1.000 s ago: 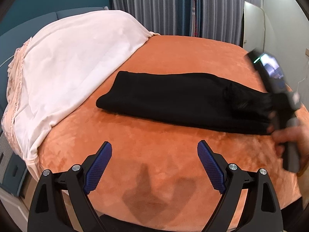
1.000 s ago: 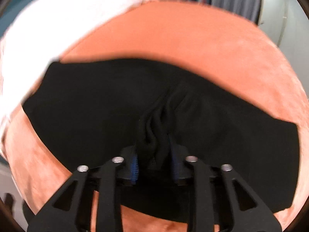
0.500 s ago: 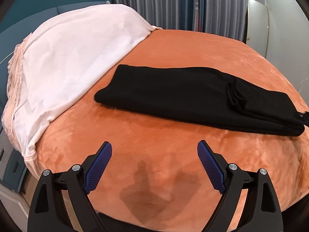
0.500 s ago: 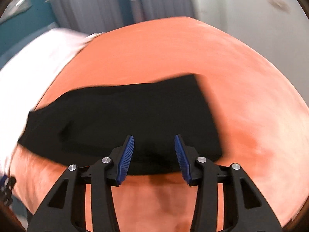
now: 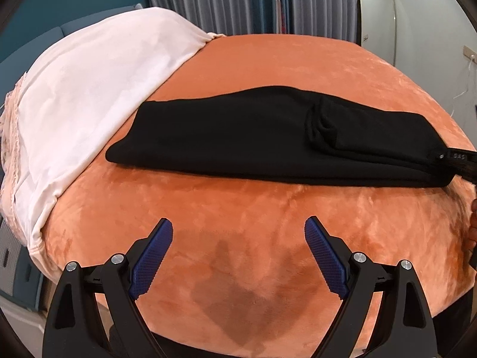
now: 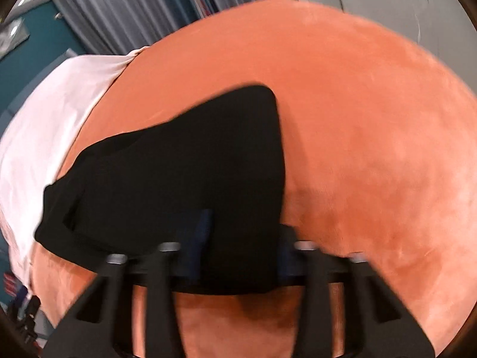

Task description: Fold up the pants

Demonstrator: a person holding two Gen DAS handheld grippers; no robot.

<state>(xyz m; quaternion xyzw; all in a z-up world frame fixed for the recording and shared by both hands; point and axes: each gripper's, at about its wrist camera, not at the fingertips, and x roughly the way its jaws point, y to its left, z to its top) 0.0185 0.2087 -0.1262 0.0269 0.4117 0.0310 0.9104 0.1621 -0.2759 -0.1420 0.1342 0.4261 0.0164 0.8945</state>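
Black pants [image 5: 253, 140] lie folded lengthwise in a long strip across the orange blanket [image 5: 253, 217]. A small bunched fold sits on top toward their right end. My left gripper [image 5: 238, 250] is open and empty, hovering over the blanket in front of the pants. In the right wrist view, which is blurred, my right gripper [image 6: 241, 247] is open with its jaws on either side of the right end of the pants [image 6: 184, 179]. Its finger [image 5: 456, 161] shows at the right edge of the left wrist view, against the pants' end.
A pale pink sheet [image 5: 80, 95] covers the left side of the bed, touching the pants' left end. Grey curtains [image 5: 226, 0] and a white panel [image 5: 375, 12] stand behind. The bed's front edge drops off below my left gripper.
My right gripper let go of the bunched cloth, swung out to the right and came back low around the pants' right end. The left gripper drew slightly closer to the bed.
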